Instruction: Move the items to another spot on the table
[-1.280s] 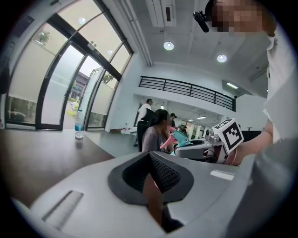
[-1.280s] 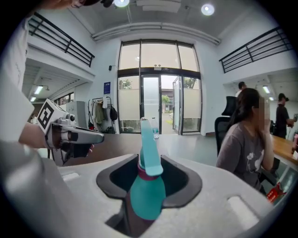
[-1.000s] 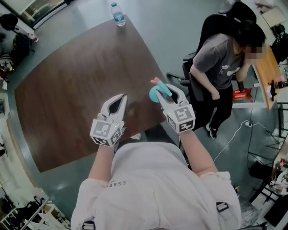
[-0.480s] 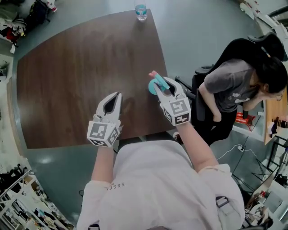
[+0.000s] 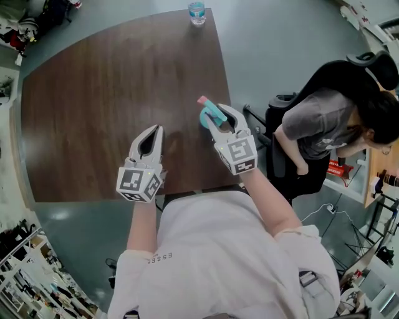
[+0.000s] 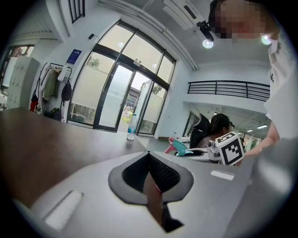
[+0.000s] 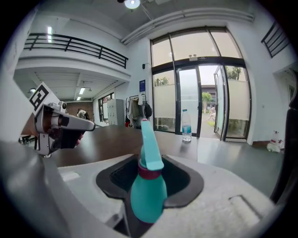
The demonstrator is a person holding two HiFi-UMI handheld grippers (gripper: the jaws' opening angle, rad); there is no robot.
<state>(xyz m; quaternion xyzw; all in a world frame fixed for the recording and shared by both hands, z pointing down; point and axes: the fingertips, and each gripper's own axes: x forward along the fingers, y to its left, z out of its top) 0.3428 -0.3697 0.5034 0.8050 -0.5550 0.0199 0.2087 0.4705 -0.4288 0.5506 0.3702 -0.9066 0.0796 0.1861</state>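
Observation:
A teal spray bottle (image 5: 208, 114) with a pink collar and teal trigger head sits between the jaws of my right gripper (image 5: 219, 118), which is shut on its body above the table's right edge. In the right gripper view the spray bottle (image 7: 148, 190) fills the jaws, nozzle pointing up. My left gripper (image 5: 150, 141) hovers over the brown table (image 5: 93, 106) near its front edge, jaws shut with nothing between them. In the left gripper view the left gripper (image 6: 150, 160) is pinched together and the right gripper (image 6: 195, 152) with the bottle shows beyond it.
A clear water bottle (image 5: 196, 12) stands at the table's far edge, seen also as the water bottle (image 7: 186, 125) in the right gripper view. A person sits in a black office chair (image 5: 293, 124) just right of the table. Grey floor surrounds the table.
My right gripper has carried the spray bottle leftward and farther in over the table's right edge. The left gripper has kept its place. The head view has shifted.

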